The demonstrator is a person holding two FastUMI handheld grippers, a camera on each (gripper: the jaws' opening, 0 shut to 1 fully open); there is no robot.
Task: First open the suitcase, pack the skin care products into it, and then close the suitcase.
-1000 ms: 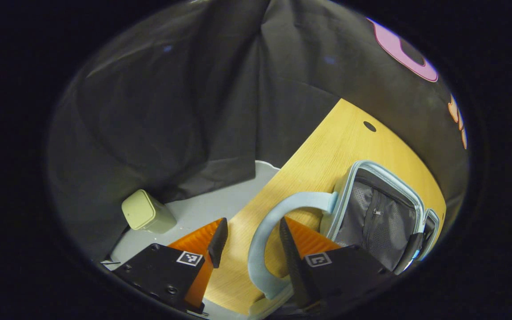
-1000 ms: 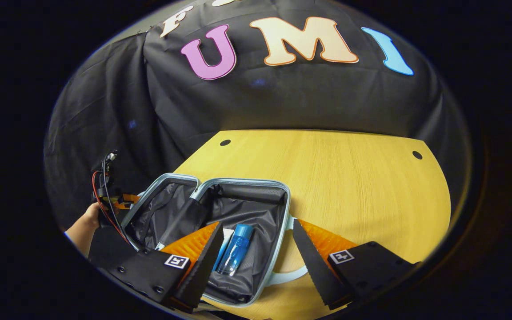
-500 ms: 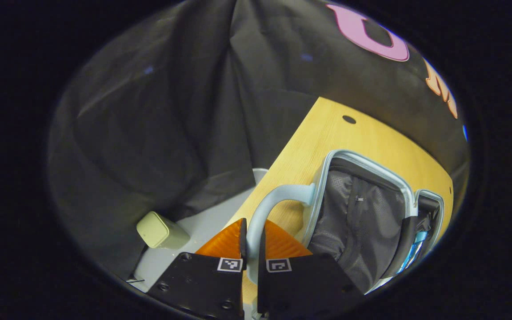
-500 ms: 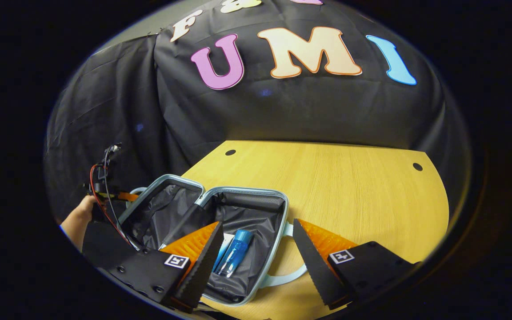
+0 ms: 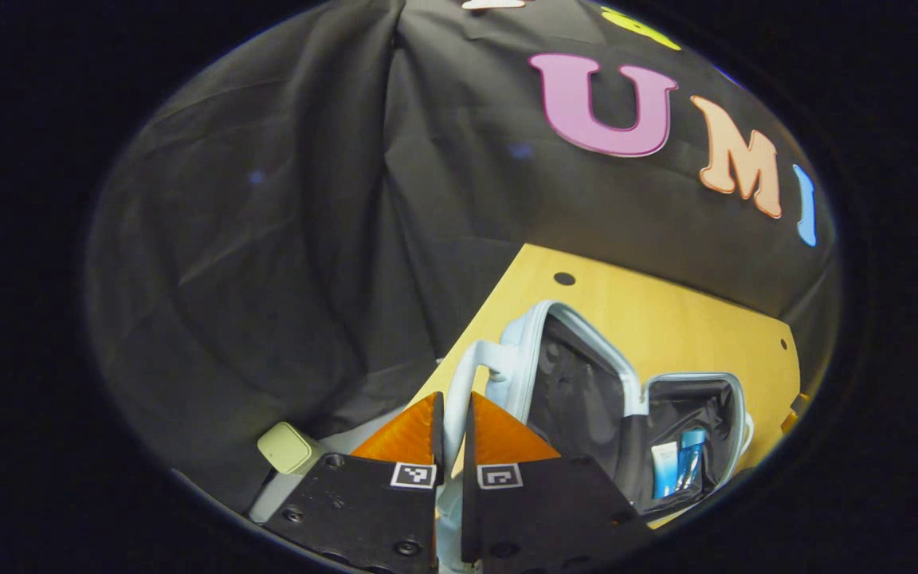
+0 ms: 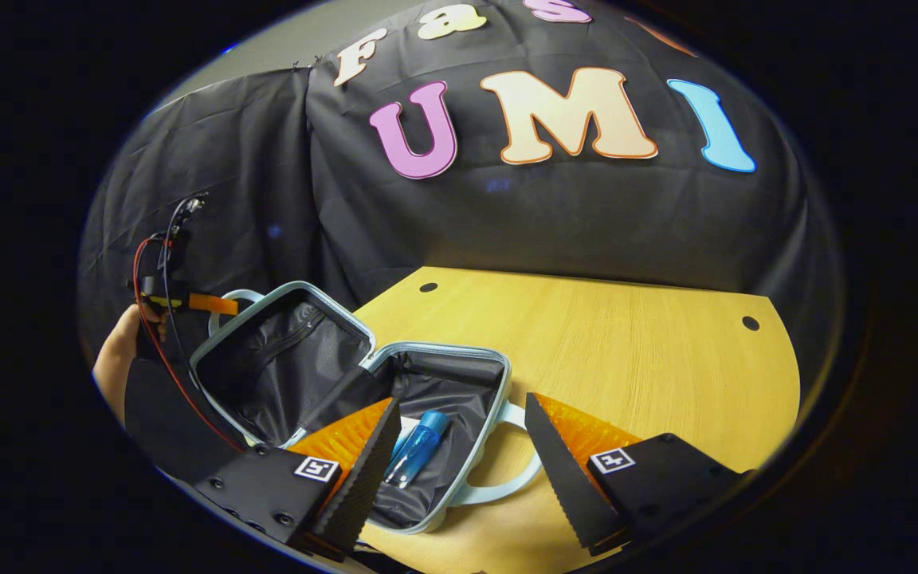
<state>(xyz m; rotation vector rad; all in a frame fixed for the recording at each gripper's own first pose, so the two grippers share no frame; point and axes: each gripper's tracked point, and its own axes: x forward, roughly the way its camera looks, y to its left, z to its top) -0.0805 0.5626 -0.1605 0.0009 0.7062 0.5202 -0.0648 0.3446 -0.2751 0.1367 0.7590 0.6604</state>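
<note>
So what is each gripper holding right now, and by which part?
The left gripper is shut on the suitcase lid's handle, pinching its loop. The right gripper is open above the suitcase, holding nothing.

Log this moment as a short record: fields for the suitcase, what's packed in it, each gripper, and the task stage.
suitcase: suitcase on the wooden table, lid half partly raised
contents: blue bottle and a white tube in the base half
left gripper: left gripper shut on the lid's handle
right gripper: right gripper open, over the base half's near edge
stage: products packed, suitcase not yet closed
</note>
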